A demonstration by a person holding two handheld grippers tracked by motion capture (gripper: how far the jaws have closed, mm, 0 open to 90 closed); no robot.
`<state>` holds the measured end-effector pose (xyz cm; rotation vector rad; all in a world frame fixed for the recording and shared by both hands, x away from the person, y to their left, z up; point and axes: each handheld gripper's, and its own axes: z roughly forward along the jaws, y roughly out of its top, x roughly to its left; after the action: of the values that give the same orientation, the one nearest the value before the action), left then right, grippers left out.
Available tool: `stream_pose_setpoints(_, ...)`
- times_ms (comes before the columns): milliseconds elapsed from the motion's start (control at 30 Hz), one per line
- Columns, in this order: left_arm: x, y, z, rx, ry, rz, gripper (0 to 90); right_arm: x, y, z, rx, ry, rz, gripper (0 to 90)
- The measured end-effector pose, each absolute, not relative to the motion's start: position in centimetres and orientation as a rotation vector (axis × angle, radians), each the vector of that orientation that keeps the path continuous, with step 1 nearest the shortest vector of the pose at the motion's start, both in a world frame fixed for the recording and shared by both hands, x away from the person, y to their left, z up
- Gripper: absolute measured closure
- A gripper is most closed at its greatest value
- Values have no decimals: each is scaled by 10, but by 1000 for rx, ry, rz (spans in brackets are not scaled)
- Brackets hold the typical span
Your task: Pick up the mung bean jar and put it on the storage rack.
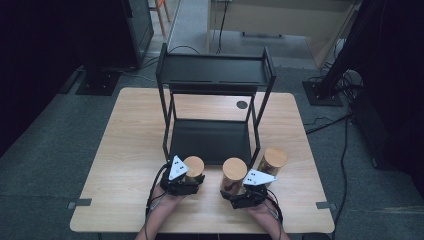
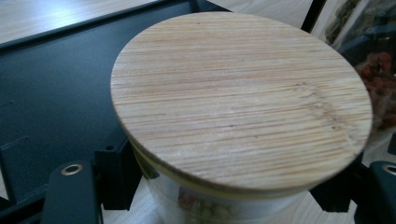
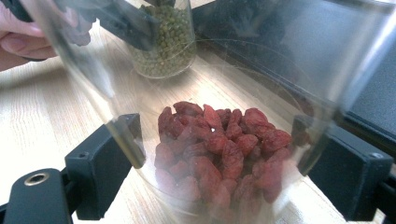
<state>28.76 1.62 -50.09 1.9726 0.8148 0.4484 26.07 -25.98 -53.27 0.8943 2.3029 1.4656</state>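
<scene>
At the near edge of the wooden table (image 1: pixel 125 150), a person is holding a gripper in each hand, and each gripper is standing against a glass jar with a round bamboo lid. The left gripper (image 1: pixel 186 184) is sitting around the jar of green beans (image 1: pixel 194 167); in the left gripper view the jar's bamboo lid (image 2: pixel 240 100) is lying flat and level just above the jaws, with the glass wall dropping down between them and one black jaw standing on either side of it. The pads appear to be against the glass, though the lid is hiding the contact itself, so I cannot tell for certain whether they are pressing. The right gripper (image 1: pixel 239 196) is sitting around the jar of red dried berries (image 1: pixel 234 176), its jaws standing about half open with the clear glass between them; in the right gripper view both pads are lying against the jar's wall, and the red berries (image 3: pixel 219 149) are piled at the bottom, between the jaws. A third lidded jar (image 1: pixel 273 161) is standing just beside the right gripper, toward the far right. The black two-tier rack (image 1: pixel 212 107) is standing just behind all three jars, its lower shelf bare.
</scene>
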Motion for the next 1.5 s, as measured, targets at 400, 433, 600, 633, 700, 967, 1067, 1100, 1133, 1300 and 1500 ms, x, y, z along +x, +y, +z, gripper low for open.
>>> stream_pose_setpoints(400,295,13,-494,1976,810,457,251,259,-259,-533,875,2296,1455,116)
stream_pose_setpoints(433,295,13,-494,1974,812,455,251,259,-258,-533,871,2294,1447,117)
stream_pose_setpoints(600,299,12,-492,1974,813,456,252,259,-258,-533,877,2285,1433,120)
stream_pose_setpoints(633,299,12,-492,1974,813,456,252,259,-258,-533,884,2281,1432,119)
stream_pose_setpoints(700,300,11,-491,1971,812,458,252,259,-258,-533,890,2276,1430,119)
stream_pose_setpoints(967,304,8,-487,1969,806,463,253,259,-258,-533,830,2335,1470,0)
stream_pose_setpoints(1067,306,8,-486,1969,808,464,252,258,-256,-533,818,2333,1430,0)
stream_pose_setpoints(1100,307,8,-485,1966,810,464,253,258,-256,-533,822,2330,1428,1)
stream_pose_setpoints(1133,308,8,-485,1966,811,464,253,258,-256,-533,825,2331,1429,1)
stream_pose_setpoints(1300,313,6,-482,1971,811,469,253,259,-257,-533,866,2323,1437,1)
stream_pose_setpoints(1500,317,6,-480,1971,813,475,253,260,-257,-533,919,2279,1421,5)
